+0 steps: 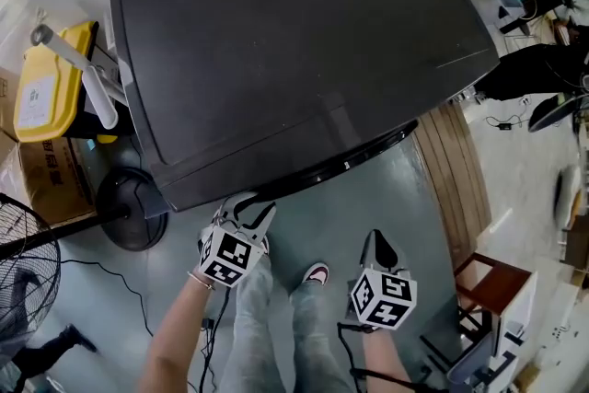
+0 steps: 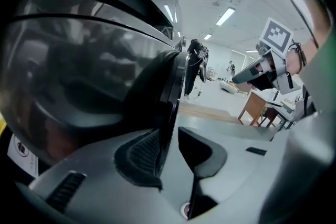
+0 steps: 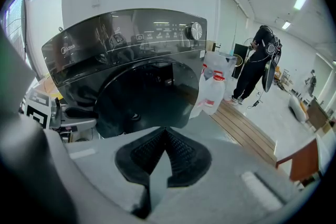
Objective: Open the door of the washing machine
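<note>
- Reaching forward and tilted downward from a bare forearm [image 1: 175,336], the left gripper [image 1: 248,209] sits at the front edge of the washing machine [image 1: 294,41].
- Its ribbed black pads [image 2: 139,152] stand spread, with the glossy dark rim [image 2: 176,78] of the door [image 3: 142,94] between them, close to the left pad.
- The right gripper [image 1: 378,242] hangs apart from the machine and points down, its jaws pressed together on nothing.
- The door is a round, smoky, bulging pane below a shiny control panel [image 3: 131,36] with a metal knob [image 3: 195,30].
</note>
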A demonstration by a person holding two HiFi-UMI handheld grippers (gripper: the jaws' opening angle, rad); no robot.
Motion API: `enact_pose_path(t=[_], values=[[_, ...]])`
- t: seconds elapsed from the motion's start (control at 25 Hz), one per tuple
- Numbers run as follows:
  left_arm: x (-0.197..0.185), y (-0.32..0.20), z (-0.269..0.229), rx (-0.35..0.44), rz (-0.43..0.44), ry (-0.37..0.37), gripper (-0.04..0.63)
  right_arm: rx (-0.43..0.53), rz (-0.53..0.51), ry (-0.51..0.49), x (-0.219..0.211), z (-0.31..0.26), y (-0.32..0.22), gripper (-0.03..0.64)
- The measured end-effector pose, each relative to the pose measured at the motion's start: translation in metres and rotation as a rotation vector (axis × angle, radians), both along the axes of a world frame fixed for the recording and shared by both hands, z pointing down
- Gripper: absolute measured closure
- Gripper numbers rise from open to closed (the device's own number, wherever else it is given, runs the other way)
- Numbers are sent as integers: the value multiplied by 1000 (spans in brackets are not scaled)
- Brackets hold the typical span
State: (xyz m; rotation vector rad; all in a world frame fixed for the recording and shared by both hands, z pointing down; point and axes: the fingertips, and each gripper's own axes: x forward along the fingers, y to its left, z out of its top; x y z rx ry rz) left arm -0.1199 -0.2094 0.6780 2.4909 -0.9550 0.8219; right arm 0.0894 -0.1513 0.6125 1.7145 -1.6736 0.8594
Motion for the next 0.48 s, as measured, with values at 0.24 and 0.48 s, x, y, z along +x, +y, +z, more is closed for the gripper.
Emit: enact_pose_path(t=[0.24,0.48], values=[[0,-3,5,-14,6,-8,500,-11,6,-10,2,3,3,612],[1,-2,5,-29,42,-2,520,-16,28,-10,7,2,10,612]])
